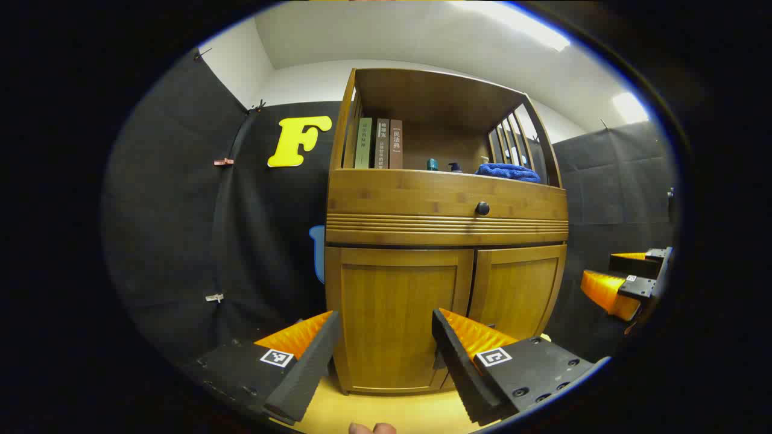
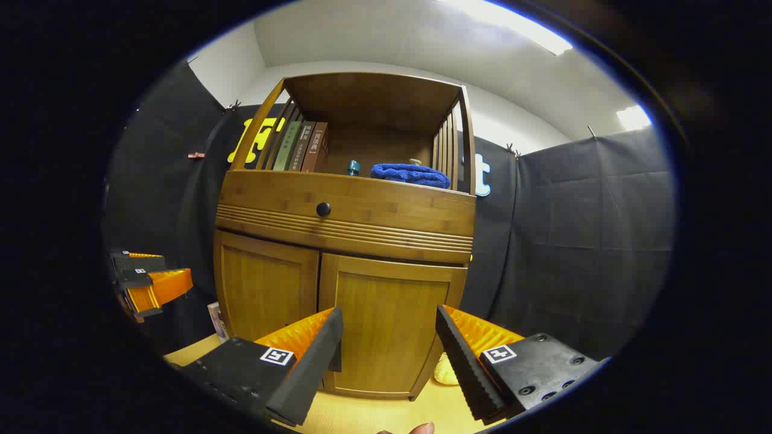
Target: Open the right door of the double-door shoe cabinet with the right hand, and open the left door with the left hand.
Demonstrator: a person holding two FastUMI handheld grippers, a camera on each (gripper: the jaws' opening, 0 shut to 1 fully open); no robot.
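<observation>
Both wide-open, empty grippers, left gripper (image 1: 383,343) and right gripper (image 2: 389,343), face shut knobless doors (image 2: 386,319), so fingers may slip off edges.

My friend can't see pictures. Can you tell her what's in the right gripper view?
A wooden shoe cabinet stands ahead with its right door and left door closed. The right hand-held gripper hovers open before the right door. Books and a blue towel sit on the top shelf.

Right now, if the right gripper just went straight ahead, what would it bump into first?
Most likely the cabinet's right door. The right gripper has its jaws open and they frame that closed door panel, with nothing seen between. How far off the door is, I can't tell.
</observation>
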